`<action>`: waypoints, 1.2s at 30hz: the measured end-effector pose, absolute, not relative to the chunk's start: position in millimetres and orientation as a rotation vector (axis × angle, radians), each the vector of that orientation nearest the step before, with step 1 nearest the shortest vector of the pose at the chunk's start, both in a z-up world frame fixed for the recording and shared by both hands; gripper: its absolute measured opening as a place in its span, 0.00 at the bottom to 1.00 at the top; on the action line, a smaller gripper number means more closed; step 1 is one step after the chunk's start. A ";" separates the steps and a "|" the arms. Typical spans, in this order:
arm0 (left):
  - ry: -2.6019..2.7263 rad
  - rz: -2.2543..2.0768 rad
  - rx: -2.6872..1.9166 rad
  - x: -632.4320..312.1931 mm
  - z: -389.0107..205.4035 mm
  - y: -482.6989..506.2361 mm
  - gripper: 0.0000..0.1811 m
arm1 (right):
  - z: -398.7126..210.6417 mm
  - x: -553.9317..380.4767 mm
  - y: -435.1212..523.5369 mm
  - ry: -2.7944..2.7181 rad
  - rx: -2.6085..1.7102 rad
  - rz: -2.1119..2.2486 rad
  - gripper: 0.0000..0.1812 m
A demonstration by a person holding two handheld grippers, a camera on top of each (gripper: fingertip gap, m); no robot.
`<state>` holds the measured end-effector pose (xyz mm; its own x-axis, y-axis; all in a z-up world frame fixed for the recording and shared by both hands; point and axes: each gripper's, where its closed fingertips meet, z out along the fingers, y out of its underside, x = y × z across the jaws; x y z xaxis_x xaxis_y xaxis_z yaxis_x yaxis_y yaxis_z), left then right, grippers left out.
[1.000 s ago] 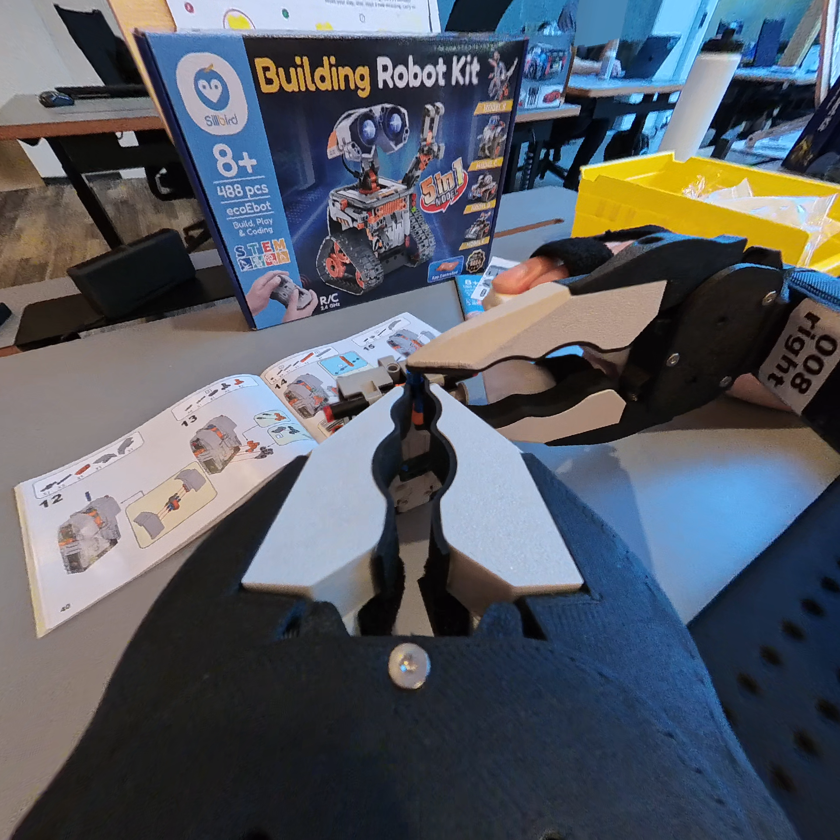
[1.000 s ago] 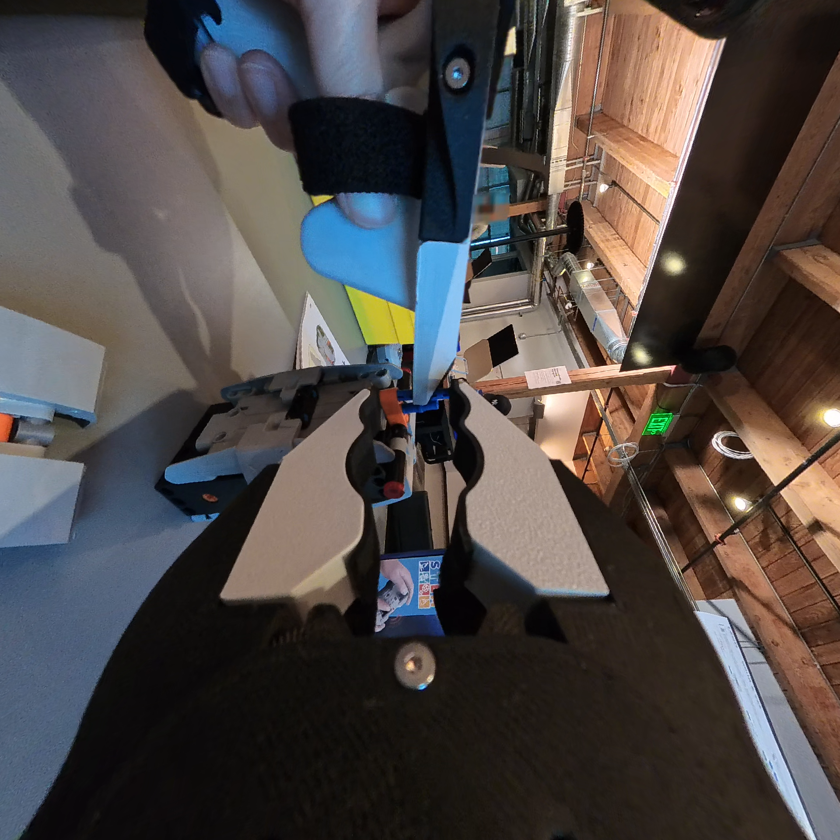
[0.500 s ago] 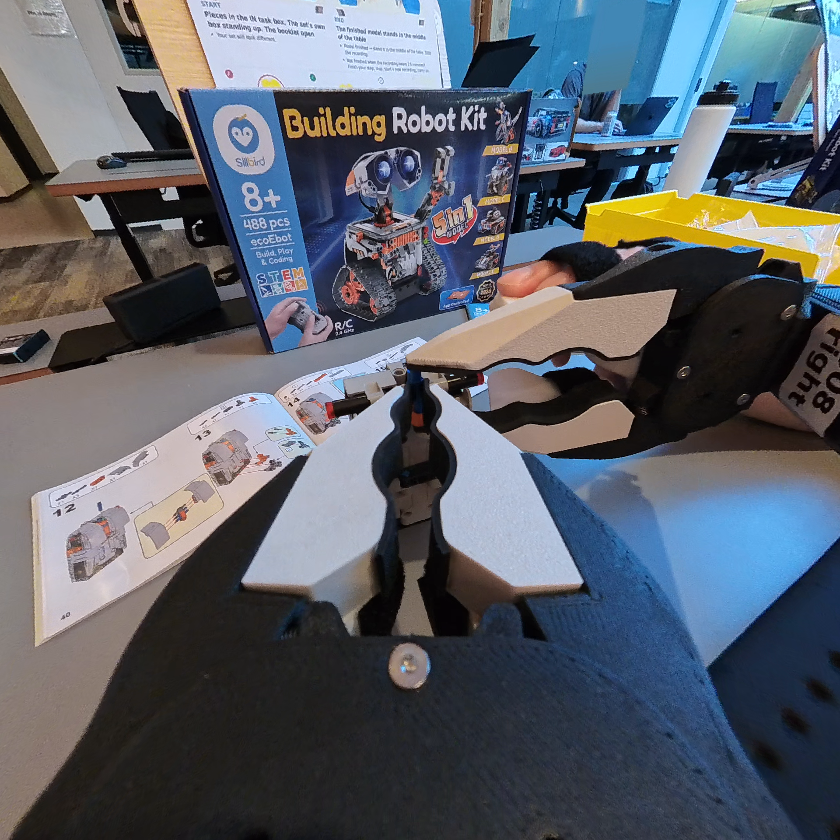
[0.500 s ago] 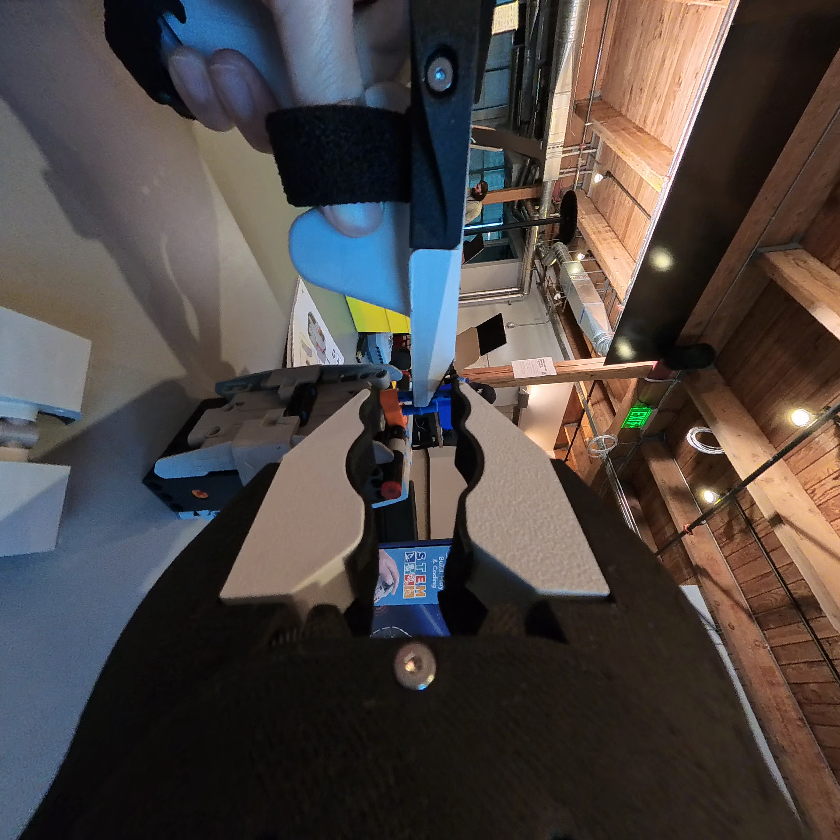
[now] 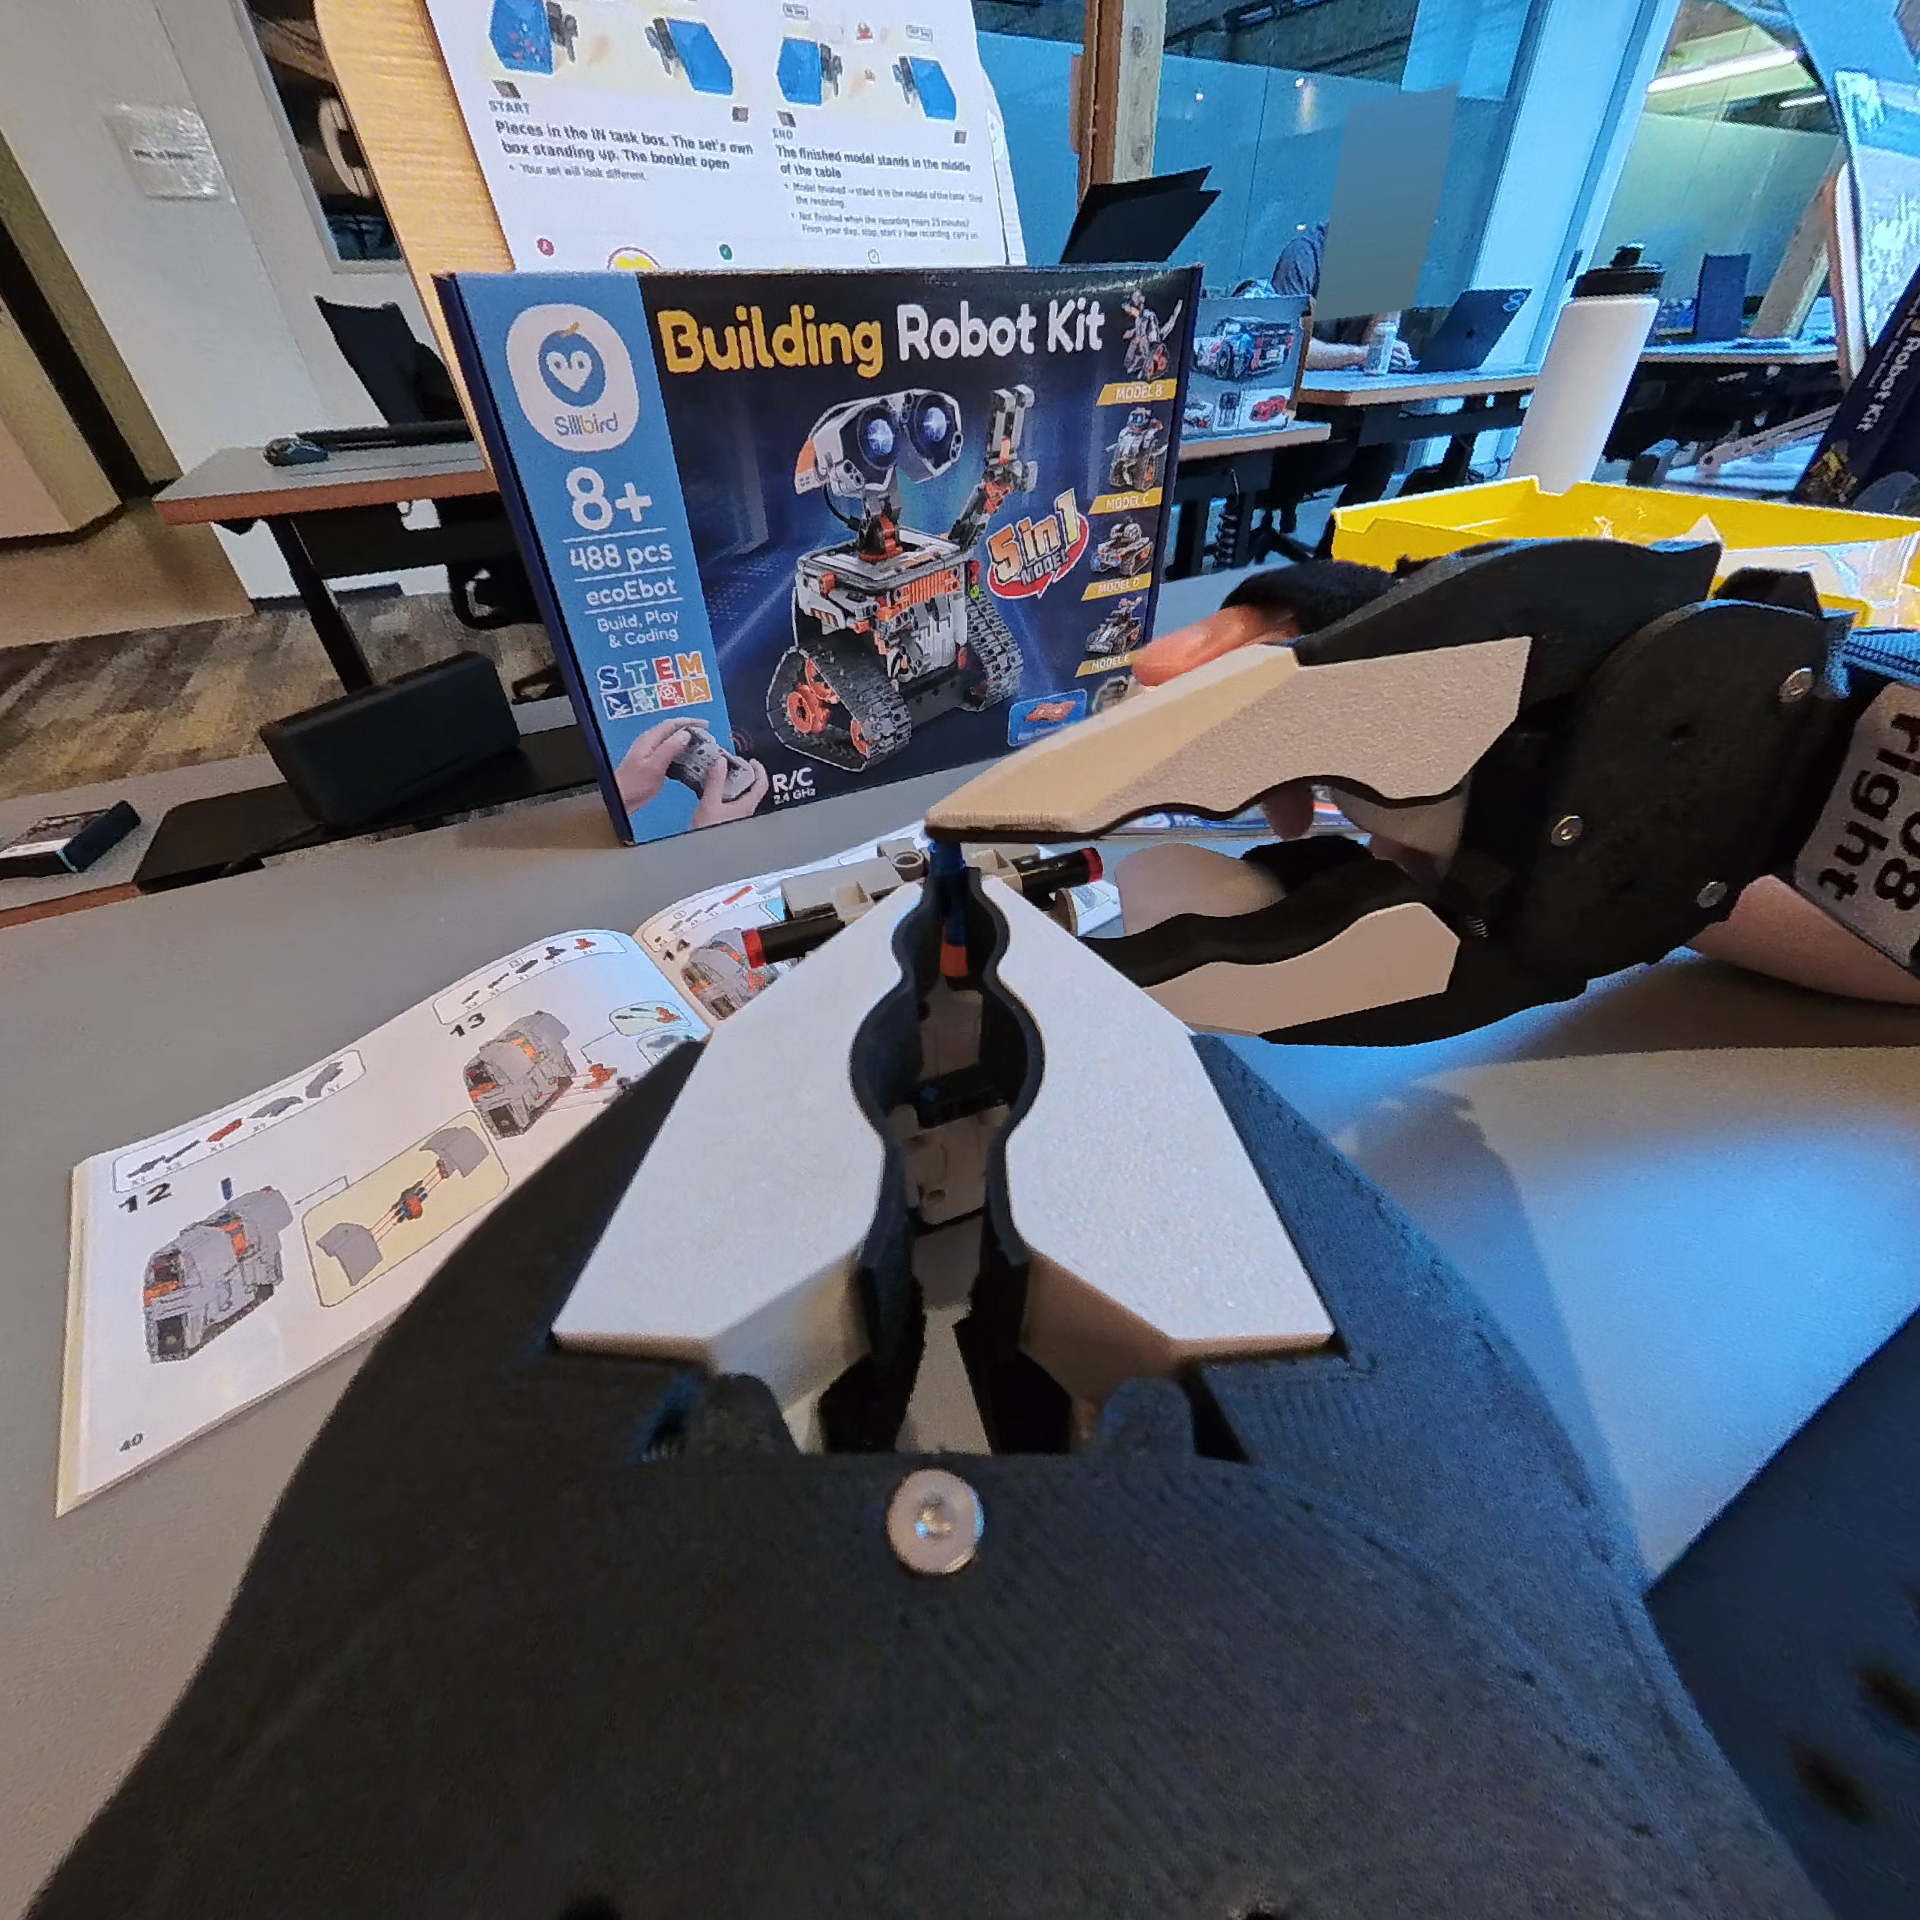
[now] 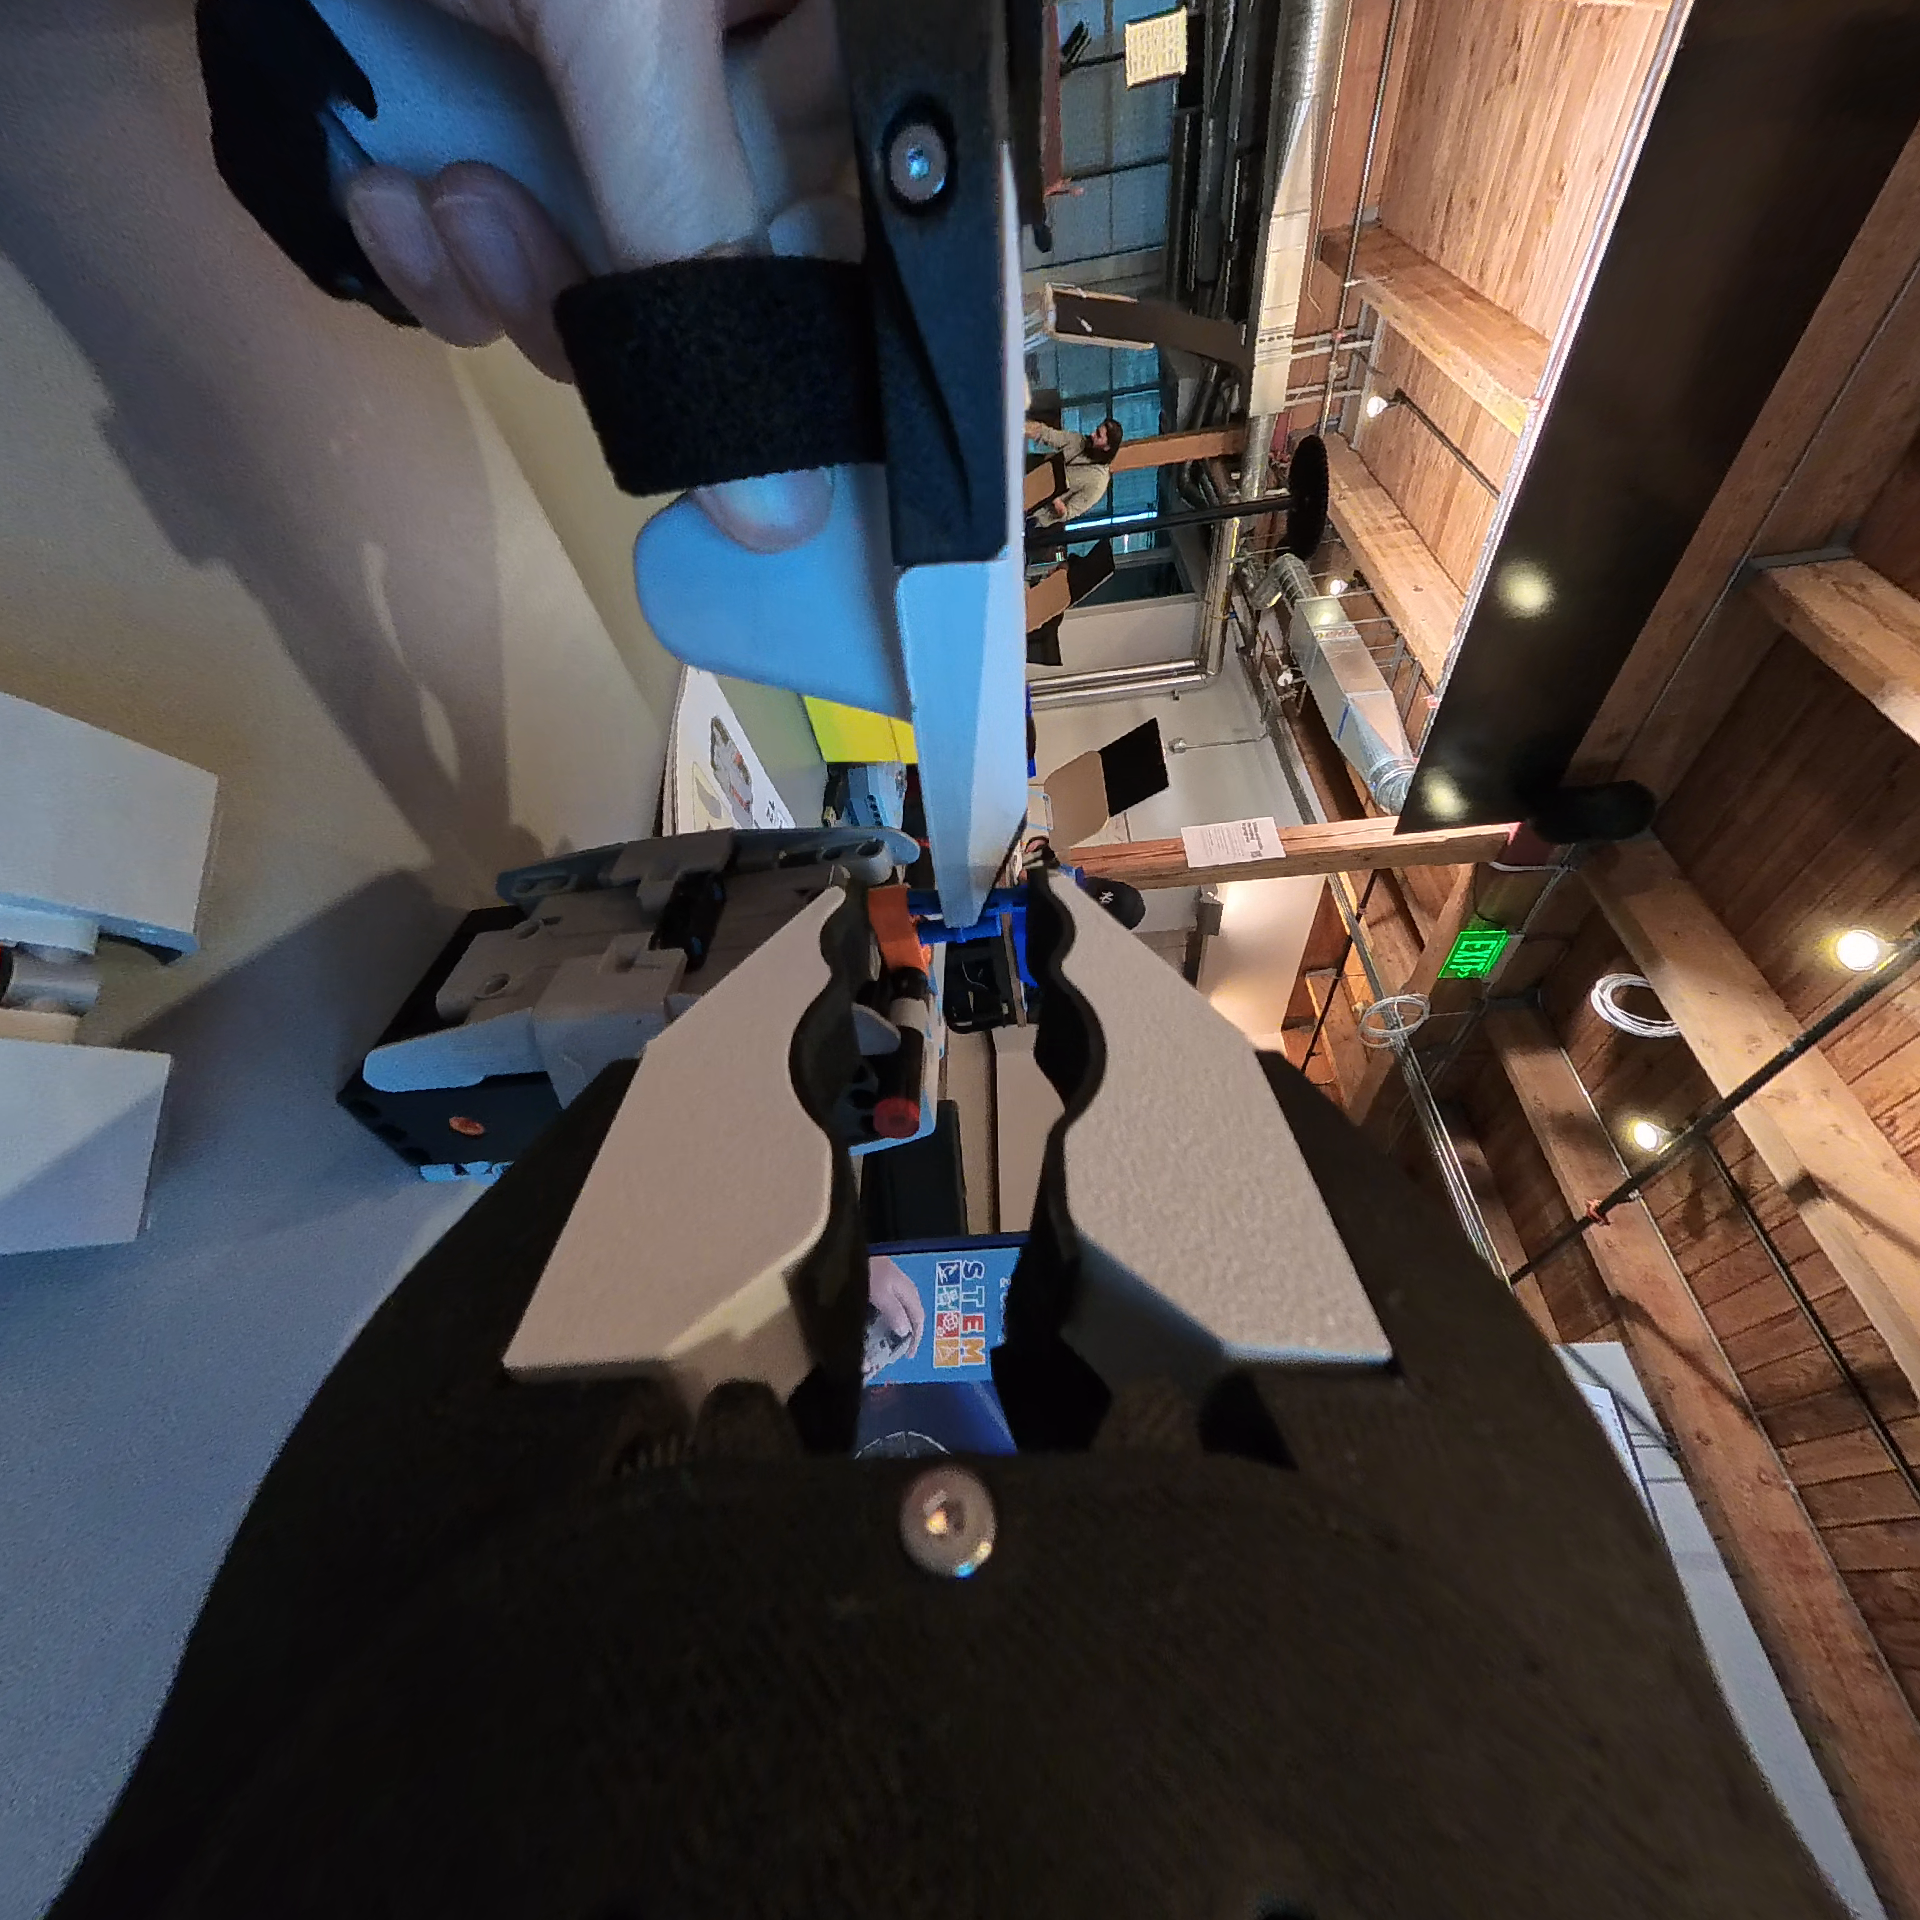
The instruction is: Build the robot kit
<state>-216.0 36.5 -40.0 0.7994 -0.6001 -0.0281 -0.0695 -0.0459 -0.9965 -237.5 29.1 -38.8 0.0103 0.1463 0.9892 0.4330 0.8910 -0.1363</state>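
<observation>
Left gripper (image 5: 951, 914): jaws clamped on the blue pin (image 5: 943, 883), holding it steady.
Right gripper (image 6: 940, 914): jaws parted around the grey brick assembly (image 6: 623, 966), straddling it for access.

A grey table (image 5: 1558, 1195) stands in an open workroom. Behind it are dark desks (image 5: 312, 488), glass partitions (image 5: 1247, 135) and patterned carpet (image 5: 125, 686). Overhead: wooden ceiling beams (image 6: 1714, 987), silver ducts (image 6: 1340, 675), small spotlights (image 6: 1855, 948).
</observation>
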 end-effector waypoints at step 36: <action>0.683 -0.439 -1.655 -214.1 -35.6 43.6 0.02 | -38.3 -235.4 37.5 -1.524 -0.464 -0.260 0.16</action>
<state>-214.1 43.6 -35.6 0.7541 -0.6512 -0.0853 -0.1928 -0.0953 -0.9766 -235.4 37.5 -38.3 0.0430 0.1218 0.9916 0.4441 0.8868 -0.1282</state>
